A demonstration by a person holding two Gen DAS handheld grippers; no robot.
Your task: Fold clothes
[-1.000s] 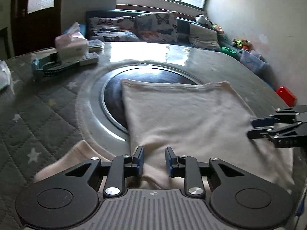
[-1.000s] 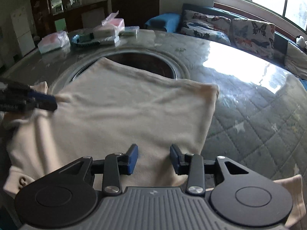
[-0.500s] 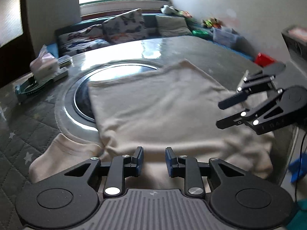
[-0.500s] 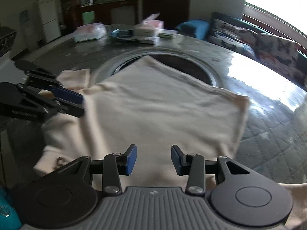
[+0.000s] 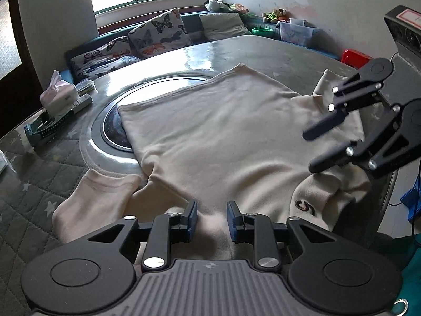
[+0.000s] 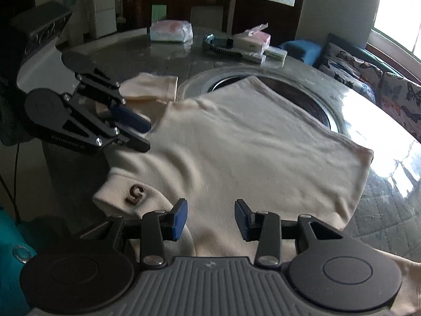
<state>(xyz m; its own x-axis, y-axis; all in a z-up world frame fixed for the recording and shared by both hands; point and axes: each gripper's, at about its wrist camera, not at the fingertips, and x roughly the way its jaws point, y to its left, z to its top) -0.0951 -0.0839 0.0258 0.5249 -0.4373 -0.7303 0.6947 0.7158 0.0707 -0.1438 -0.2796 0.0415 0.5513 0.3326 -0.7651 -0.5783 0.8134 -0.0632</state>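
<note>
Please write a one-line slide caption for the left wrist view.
Cream shirt lies spread on the round table, with the open left claw and open right claw poised over its near edge.

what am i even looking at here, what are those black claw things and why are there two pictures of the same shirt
The black claws are two hand-held grippers; a person holds one in each hand, with no robot arm involved. Each carries a wide-angle camera looking forward along its two fingers, so you get two views of one scene.

In the left camera's view the left gripper fills the bottom and the right gripper shows at the right side. The right camera's view mirrors this: the right gripper is below, the left gripper is at the left.

A cream shirt lies spread on a round table, with a small dark logo near its collar. Tissue packs sit at the far side. Both grippers are open and hold nothing.
</note>
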